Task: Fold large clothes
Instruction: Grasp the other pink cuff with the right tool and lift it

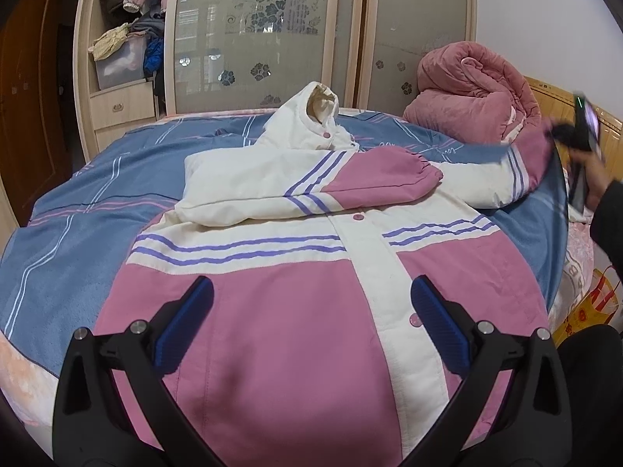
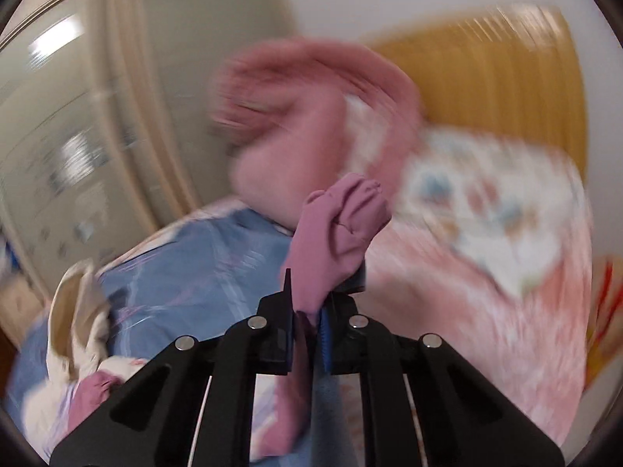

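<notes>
A pink, white and purple-striped padded jacket (image 1: 311, 264) is laid face up on a bed covered by a blue striped blanket (image 1: 78, 214). The long axis of the jacket runs from the hem, nearest the left wrist camera, away to the white hood (image 1: 317, 107), which points toward a wardrobe (image 1: 249, 35). One sleeve (image 1: 307, 186) is already folded across the chest. The other sleeve (image 1: 502, 183) is stretched out sideways toward a rolled pink quilt (image 1: 479, 89), and its pink cuff (image 2: 342, 229) is pinched in the closed fingers of the right gripper (image 2: 311, 334), with cloth bunched above the pads. The left gripper (image 1: 311, 307) is held over the lower front of the jacket with its fingers spread wide and nothing between them. Heavy blur is seen in the right wrist view. Only a small bunch of cuff is gripped, so it could probably be slipped out of a fast swing. Since the body is not pinned by the left gripper, the whole jacket could likely be dragged askew or the folded sleeve disturbed.
</notes>
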Demonstrator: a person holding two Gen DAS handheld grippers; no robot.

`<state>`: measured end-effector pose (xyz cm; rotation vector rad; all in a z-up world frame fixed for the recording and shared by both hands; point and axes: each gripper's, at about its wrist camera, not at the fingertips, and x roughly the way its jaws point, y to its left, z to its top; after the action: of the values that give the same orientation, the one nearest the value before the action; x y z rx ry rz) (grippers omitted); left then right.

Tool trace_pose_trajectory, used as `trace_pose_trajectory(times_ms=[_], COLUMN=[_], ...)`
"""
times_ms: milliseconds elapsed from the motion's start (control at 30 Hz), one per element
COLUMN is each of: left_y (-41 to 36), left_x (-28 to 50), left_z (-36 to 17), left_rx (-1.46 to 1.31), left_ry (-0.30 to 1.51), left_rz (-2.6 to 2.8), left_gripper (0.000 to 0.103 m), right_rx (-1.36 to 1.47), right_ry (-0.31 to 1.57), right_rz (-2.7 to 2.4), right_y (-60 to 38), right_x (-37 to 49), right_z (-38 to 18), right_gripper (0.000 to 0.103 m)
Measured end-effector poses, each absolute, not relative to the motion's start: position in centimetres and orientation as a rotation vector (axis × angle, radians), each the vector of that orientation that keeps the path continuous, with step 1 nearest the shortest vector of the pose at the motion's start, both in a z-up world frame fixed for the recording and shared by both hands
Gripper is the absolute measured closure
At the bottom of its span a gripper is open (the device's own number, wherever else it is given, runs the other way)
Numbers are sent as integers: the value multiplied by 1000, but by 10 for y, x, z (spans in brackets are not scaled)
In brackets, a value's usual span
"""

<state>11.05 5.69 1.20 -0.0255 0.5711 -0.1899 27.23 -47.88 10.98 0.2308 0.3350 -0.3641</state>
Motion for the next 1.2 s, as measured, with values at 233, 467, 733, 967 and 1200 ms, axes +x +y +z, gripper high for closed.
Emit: trace_pose_trajectory(times_ms=[233, 467, 733, 967, 1200], left_y=[56, 67, 73, 69, 61], left_x=[110, 107, 104, 106, 111], left_z=[11, 16, 14, 6, -2], left_rx=[-20, -47, -59, -47, -36], left_ry=[583, 572, 583, 610, 641], left_rz=[-206, -204, -212, -213, -223], left_gripper=[2, 2, 2, 2, 2], right_rx=[-5, 22, 497, 1030, 1084], right_ry=[381, 359, 400, 504, 373], right_rz=[-170, -272, -385, -285, -321], right_y=[-344, -376, -564, -688, -699], right_x=[302, 298, 239, 203, 161], right_z=[127, 119, 69, -75, -76], right_gripper=[92, 92, 92, 92, 42])
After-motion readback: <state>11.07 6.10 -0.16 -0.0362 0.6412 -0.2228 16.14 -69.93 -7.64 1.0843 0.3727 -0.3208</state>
